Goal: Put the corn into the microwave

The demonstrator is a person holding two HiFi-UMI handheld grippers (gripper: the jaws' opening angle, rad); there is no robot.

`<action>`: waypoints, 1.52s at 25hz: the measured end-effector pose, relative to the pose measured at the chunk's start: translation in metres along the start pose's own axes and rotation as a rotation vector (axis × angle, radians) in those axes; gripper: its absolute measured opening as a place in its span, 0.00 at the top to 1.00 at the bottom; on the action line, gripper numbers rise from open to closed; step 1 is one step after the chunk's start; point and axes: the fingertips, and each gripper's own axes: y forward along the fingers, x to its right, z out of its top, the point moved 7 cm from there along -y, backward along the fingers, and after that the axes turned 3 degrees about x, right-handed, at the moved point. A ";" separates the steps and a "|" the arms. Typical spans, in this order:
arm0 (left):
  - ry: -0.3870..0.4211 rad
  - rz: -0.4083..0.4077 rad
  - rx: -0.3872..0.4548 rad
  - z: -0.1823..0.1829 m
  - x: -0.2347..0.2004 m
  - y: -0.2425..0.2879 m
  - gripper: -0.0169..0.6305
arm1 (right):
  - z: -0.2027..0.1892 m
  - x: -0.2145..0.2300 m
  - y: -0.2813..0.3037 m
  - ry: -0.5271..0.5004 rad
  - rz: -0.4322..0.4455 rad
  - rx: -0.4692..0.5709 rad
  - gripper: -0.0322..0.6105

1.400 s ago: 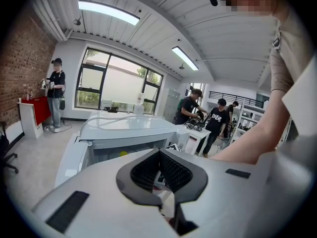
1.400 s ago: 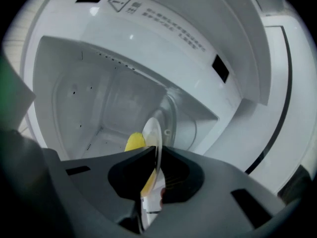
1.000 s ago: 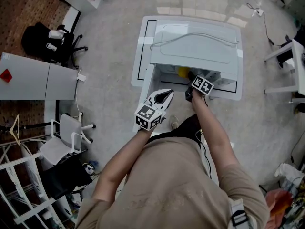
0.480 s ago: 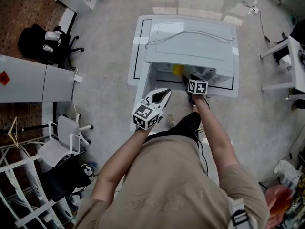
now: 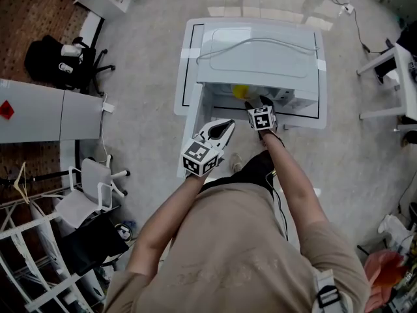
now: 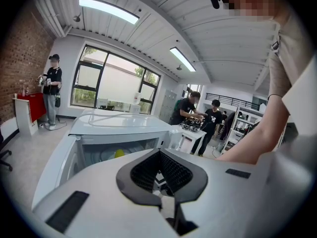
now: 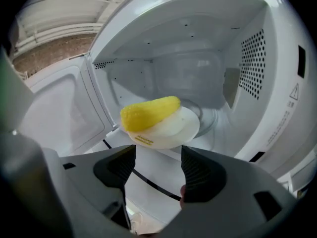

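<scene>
The yellow corn (image 7: 150,113) lies on a small white plate (image 7: 174,131) inside the open white microwave (image 5: 260,51), near the front of its cavity. My right gripper (image 7: 157,168) hovers just outside the opening, below and in front of the plate. Its jaws are opening, with nothing between them and no contact with the plate. From above, the corn (image 5: 240,91) shows just past the right gripper (image 5: 255,107). My left gripper (image 5: 228,125) waits shut and empty in front of the microwave's left side. The corn (image 6: 119,153) also shows in the left gripper view.
The microwave door (image 7: 54,118) stands swung open to the left. The microwave rests on a white table (image 5: 189,77), and a cable (image 5: 260,44) lies across its top. An office chair (image 5: 65,51) and desks stand at the left. Several people (image 6: 190,108) work in the background.
The right gripper's marker cube has rolled and shifted slightly left in front of the microwave opening. The left gripper has stayed where it was.
</scene>
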 end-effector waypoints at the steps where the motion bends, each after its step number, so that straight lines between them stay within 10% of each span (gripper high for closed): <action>1: -0.001 0.002 0.000 0.000 0.000 0.000 0.96 | 0.000 -0.001 0.001 -0.014 -0.007 0.005 0.53; 23: -0.013 0.009 0.007 -0.006 -0.002 -0.006 0.96 | 0.027 0.008 0.011 -0.043 -0.155 -0.002 0.53; 38: 0.019 0.044 0.217 0.050 0.000 -0.057 0.96 | 0.094 -0.011 -0.222 0.035 -0.009 0.369 0.53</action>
